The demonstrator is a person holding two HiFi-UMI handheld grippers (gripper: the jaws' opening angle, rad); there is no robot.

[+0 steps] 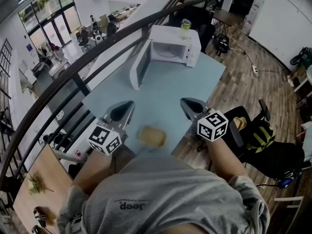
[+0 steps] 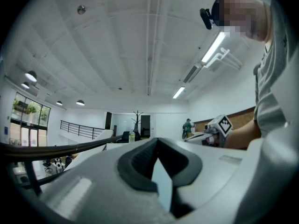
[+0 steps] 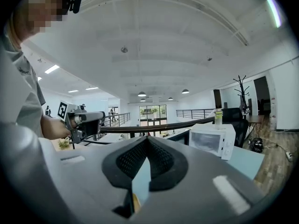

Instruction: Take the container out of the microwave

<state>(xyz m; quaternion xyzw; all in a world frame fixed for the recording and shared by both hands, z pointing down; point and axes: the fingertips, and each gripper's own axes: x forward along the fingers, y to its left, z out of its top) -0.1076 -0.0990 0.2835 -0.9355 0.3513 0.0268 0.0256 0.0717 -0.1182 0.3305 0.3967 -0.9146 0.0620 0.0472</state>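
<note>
The white microwave (image 1: 171, 50) stands at the far end of the light blue table (image 1: 190, 82), its door (image 1: 139, 70) swung open to the left. A tan container (image 1: 152, 136), blurred, rests on the table close to my body, between the two grippers. My left gripper (image 1: 126, 106) is left of it and my right gripper (image 1: 186, 103) is right of it; both point toward the microwave, jaws together with nothing between them. The right gripper view shows the microwave (image 3: 212, 140) ahead past its shut jaws (image 3: 147, 155). The left gripper's own view (image 2: 156, 160) also shows its jaws closed.
A bottle (image 1: 185, 28) stands on top of the microwave. A dark curved railing (image 1: 73, 79) runs along the table's left side. A black office chair with a yellow-green bag (image 1: 258, 135) sits to the right of the table on the wood floor.
</note>
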